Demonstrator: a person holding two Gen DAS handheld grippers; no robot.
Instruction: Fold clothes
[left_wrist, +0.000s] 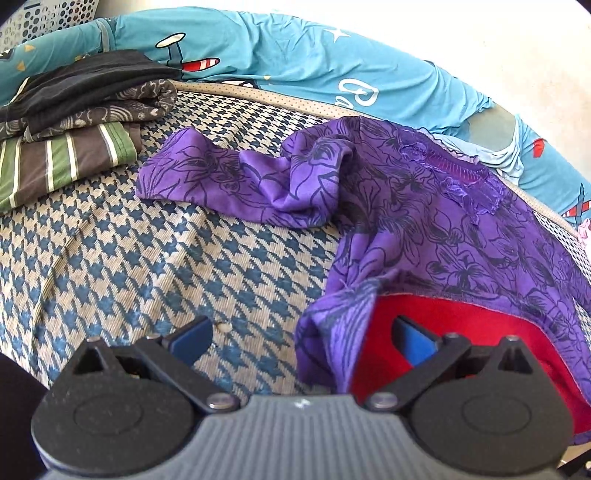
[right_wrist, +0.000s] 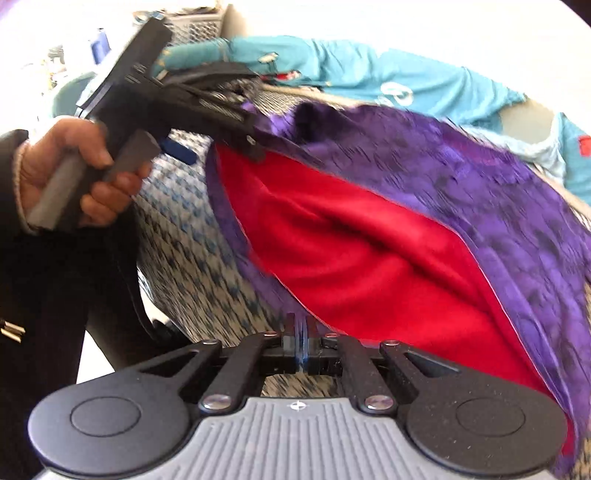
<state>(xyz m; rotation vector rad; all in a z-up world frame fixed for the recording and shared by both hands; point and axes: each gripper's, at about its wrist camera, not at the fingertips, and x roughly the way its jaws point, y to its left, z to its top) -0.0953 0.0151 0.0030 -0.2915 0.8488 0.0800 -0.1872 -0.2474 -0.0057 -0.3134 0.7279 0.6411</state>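
Note:
A purple flower-print garment (left_wrist: 424, 206) with a red lining (left_wrist: 461, 325) lies crumpled on the houndstooth cover, one sleeve (left_wrist: 221, 177) stretched to the left. My left gripper (left_wrist: 301, 341) is open at the garment's near hem: its right finger is over the red lining and a purple hem corner hangs between the fingers. In the right wrist view the garment (right_wrist: 480, 177) is lifted open, showing the lining (right_wrist: 369, 251). My right gripper (right_wrist: 301, 334) is shut on the hem edge. A hand (right_wrist: 62, 173) holds the left gripper (right_wrist: 218, 149) at the upper left. This view is blurred.
A stack of folded clothes (left_wrist: 74, 118) sits at the left on the blue-and-cream houndstooth cover (left_wrist: 147, 258). A teal cartoon-print garment (left_wrist: 277, 55) lies along the far edge. A white perforated basket (left_wrist: 37, 22) stands behind. The person's dark clothing (right_wrist: 44, 314) fills the left.

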